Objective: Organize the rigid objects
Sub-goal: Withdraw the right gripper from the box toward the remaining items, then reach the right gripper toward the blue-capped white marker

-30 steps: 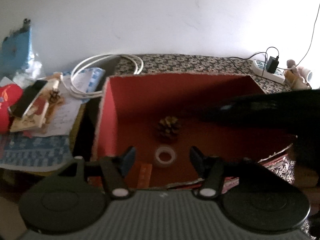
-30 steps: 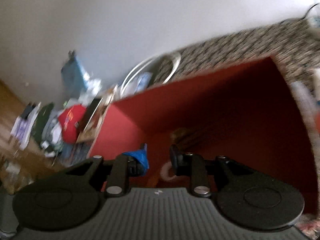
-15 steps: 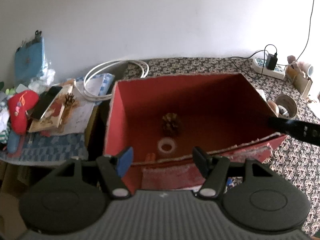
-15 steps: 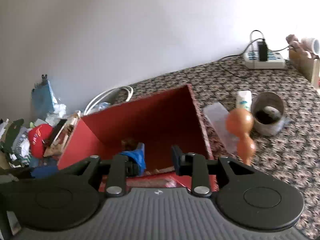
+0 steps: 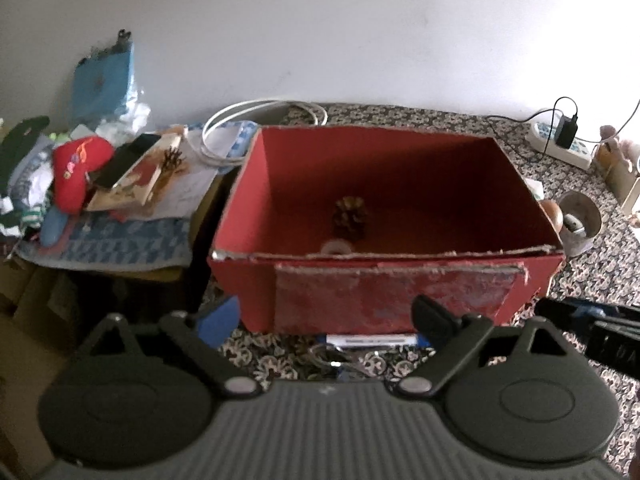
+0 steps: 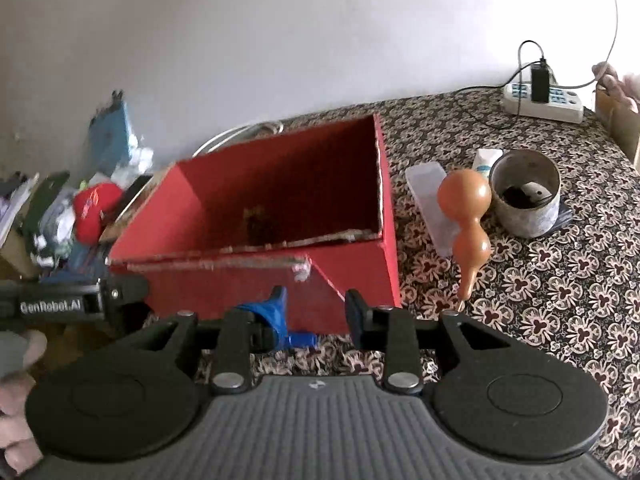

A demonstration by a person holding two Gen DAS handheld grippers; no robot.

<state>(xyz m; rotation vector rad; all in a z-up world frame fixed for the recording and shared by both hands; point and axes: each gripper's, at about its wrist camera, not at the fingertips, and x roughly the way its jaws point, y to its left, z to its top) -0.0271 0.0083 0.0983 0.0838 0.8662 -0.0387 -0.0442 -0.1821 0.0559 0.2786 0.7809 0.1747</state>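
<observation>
Both pairs of jaws stand apart with nothing between them. In the left wrist view the left gripper (image 5: pixel 326 316) sits at lower centre, its fingers spread wide before the near wall of the red box (image 5: pixel 384 300). Just under that wall a white pen with blue ends (image 5: pixel 370 339) lies on the patterned cloth (image 5: pixel 580 276), between the fingertips. In the right wrist view the right gripper (image 6: pixel 316 310) is open less widely, at lower centre, in front of the box's near right corner.

Inside the box, mid-frame in the left view, a pine cone (image 5: pixel 351 216) rests on the floor, and just in front of it a pale ring (image 5: pixel 337 247), probably a tape roll, is half hidden by the near wall.

To the right of the box in the right view, an orange gourd (image 6: pixel 467 216) lies on the cloth, beside a clear plastic case (image 6: pixel 428 196) and a grey metal cup (image 6: pixel 525 196). A white power strip (image 6: pixel 544 100) with a black charger sits at upper right. At the left edge of both views a pile of clutter holds a red cap (image 5: pixel 76 168) and a coiled white cable (image 5: pixel 256 120).
</observation>
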